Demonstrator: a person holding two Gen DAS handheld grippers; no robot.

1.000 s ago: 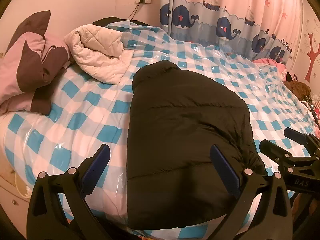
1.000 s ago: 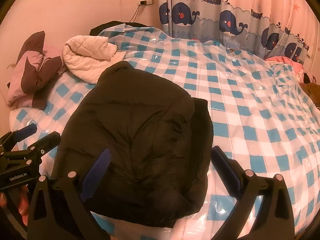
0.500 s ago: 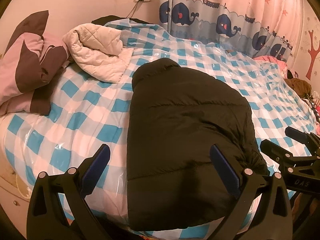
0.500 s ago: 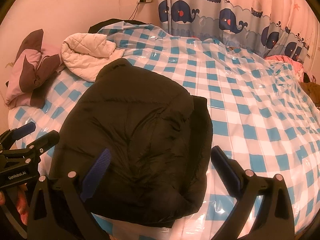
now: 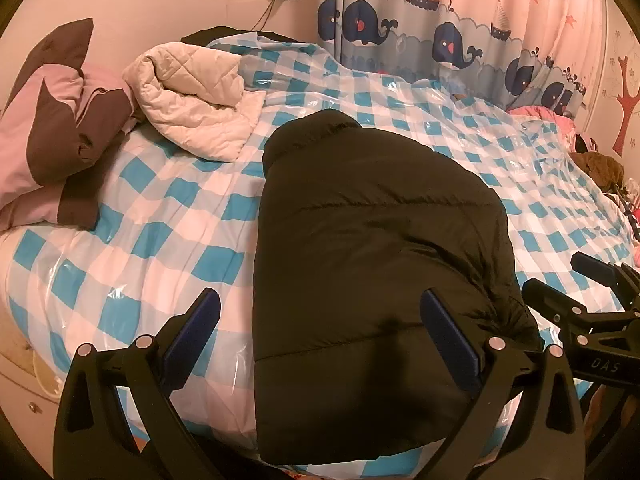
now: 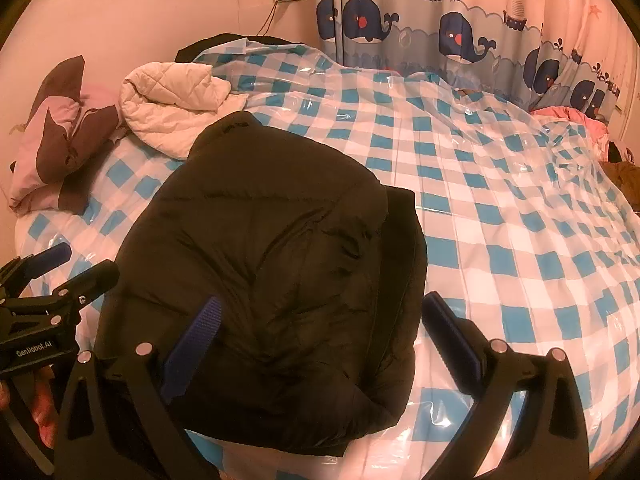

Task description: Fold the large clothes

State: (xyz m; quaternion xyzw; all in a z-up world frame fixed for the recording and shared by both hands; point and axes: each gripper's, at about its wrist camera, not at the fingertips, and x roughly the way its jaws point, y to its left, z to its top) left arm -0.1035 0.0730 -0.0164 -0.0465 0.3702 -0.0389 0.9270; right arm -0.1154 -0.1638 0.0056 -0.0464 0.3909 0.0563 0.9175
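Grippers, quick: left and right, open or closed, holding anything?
Left gripper: open, holding nothing, above the black puffer jacket.
Right gripper: open, holding nothing, over the same jacket.

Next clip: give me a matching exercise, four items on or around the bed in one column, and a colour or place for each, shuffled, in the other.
Items
1. puffer jacket
2. quilted blanket
3. curtain
4. bed cover

Descriptions
A. blue and white checks under clear plastic
B. cream, bunched at the far left of the bed
C. black, folded at the near edge of the bed
D. whale and boat print, hanging behind the bed

Pairs: 1-C, 2-B, 3-D, 4-A
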